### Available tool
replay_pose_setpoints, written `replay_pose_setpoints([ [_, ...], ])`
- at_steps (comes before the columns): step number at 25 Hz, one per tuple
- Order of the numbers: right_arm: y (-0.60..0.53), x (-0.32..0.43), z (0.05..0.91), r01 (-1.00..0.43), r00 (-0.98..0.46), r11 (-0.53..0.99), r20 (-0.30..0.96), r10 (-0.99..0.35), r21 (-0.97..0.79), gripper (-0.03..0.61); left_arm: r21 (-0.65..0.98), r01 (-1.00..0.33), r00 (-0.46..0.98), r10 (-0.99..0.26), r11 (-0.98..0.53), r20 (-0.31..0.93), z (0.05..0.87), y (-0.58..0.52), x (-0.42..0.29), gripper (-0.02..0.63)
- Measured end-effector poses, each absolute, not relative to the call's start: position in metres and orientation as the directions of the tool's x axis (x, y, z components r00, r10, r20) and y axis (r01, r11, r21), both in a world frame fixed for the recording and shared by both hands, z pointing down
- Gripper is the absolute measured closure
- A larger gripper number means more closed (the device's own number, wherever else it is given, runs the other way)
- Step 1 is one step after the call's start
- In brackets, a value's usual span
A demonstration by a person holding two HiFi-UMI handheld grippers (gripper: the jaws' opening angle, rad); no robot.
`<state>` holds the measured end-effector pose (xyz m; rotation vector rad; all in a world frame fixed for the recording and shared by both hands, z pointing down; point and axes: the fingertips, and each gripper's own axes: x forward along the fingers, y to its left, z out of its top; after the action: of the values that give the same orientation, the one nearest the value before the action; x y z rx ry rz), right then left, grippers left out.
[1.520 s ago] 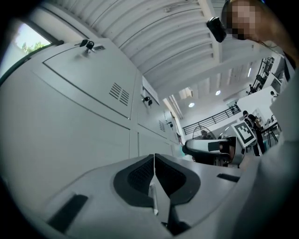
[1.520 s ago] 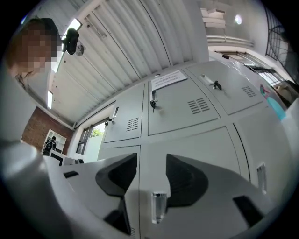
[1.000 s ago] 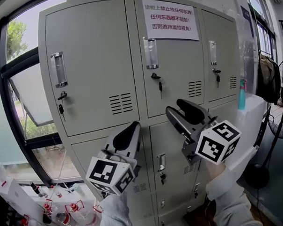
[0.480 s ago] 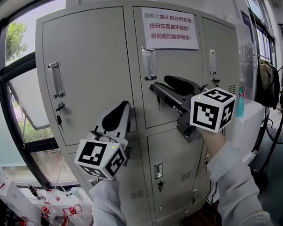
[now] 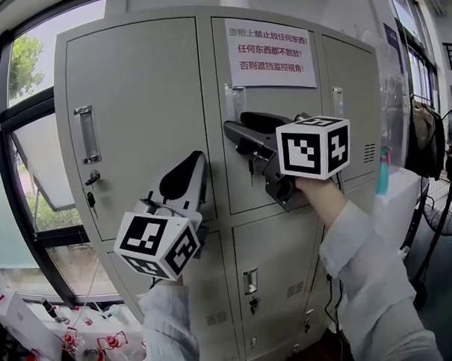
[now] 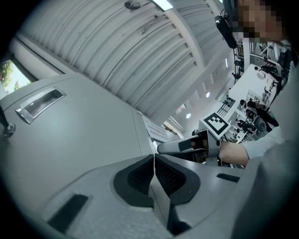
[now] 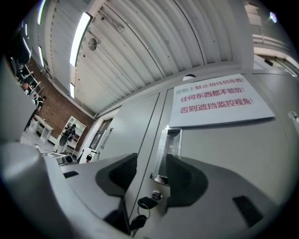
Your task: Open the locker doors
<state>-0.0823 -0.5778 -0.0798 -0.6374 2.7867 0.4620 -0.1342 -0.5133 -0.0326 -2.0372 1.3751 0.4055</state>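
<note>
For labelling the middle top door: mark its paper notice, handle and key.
paper notice point(image 5: 271, 43), head view, centre of the sheet.
handle point(image 7: 167, 150), right gripper view, its clear strip.
key point(image 7: 145, 202), right gripper view, its black head.

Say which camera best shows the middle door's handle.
The right gripper view: the handle sits close between the open right claw. In the head view the claw hides its lower part; the left gripper view doesn't show it clearly.

This seems a workroom or lab: a row of grey metal lockers point(image 5: 140, 82) with a printed notice point(image 5: 271, 43), a large window point(image 5: 25, 70), and a strip light point(image 7: 80, 35) on a ribbed ceiling point(image 7: 140, 46).
</note>
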Motion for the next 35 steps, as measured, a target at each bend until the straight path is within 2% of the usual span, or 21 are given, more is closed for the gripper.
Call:
replay_pose_setpoints([
  [14,-0.586,-0.106,-0.082,-0.519,-0.844,0.825,-0.287,-0.453,0.224,0.394,-0.360,-0.897,0.429,-0.704,-0.257,-0.566,-0.020,-0.518,-0.133,0.600],
  [25,-0.570,-0.095,-0.078,-0.554,-0.828,0.772,-0.305,-0.470,0.313,0.394,-0.353,-0.887,0.451,-0.723,-0.298,-0.523,-0.003,-0.521,-0.130,0.600],
  [30,-0.560,-0.085,-0.078,-0.598,-0.798,0.732,-0.329,-0.505,0.327,0.442,-0.355,-0.881,0.464,-0.720,-0.313,-0.516,0.001,-0.515,-0.127,0.600],
  [35,-0.547,-0.080,-0.076,-0.615,-0.785,0.724,-0.333,-0.522,0.314,0.442,-0.355,-0.872,0.482,-0.719,-0.337,-0.502,0.008,-0.507,-0.126,0.600],
])
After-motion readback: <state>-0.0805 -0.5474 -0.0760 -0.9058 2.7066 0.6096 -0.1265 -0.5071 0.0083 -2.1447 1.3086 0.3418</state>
